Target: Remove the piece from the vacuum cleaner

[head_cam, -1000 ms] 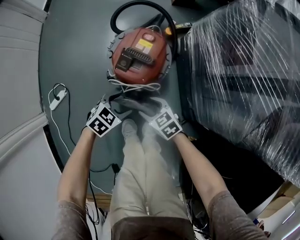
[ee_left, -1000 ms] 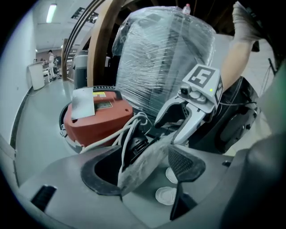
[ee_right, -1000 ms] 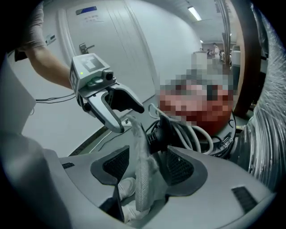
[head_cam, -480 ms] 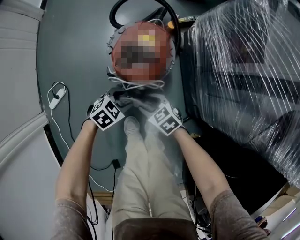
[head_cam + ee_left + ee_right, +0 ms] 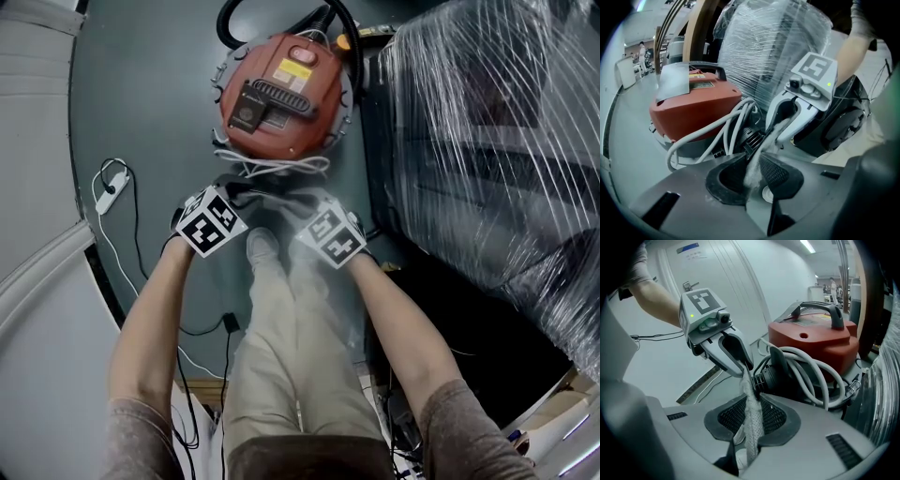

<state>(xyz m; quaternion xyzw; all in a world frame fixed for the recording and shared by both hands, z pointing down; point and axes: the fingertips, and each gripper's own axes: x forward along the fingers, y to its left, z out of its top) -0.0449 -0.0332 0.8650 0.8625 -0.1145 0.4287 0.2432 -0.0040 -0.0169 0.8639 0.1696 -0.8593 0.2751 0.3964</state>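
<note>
The red vacuum cleaner [image 5: 281,94] stands on the dark floor, with a white cable [image 5: 272,167] coiled round its base. Just in front of it, both grippers hold one whitish mesh strip [image 5: 759,150], stretched between them. The left gripper [image 5: 757,165] is closing, its pads pinching one end of the strip. The right gripper [image 5: 752,420] is closing too, and the other end of the strip [image 5: 751,413] is clamped in its pads. Each gripper view shows the other gripper: the right gripper [image 5: 785,129] and the left gripper [image 5: 738,363]. The vacuum [image 5: 815,345] and its black vent lie just behind the strip.
A large object wrapped in plastic film [image 5: 487,141] fills the right side, close to the vacuum. A black hose [image 5: 281,11] loops behind the vacuum. A white power strip [image 5: 108,199] and its cables lie on the floor at left. The person's shoe [image 5: 261,248] is between the grippers.
Both grippers have closed from wide open onto the mesh strip. The hands have moved a little closer to the vacuum.
</note>
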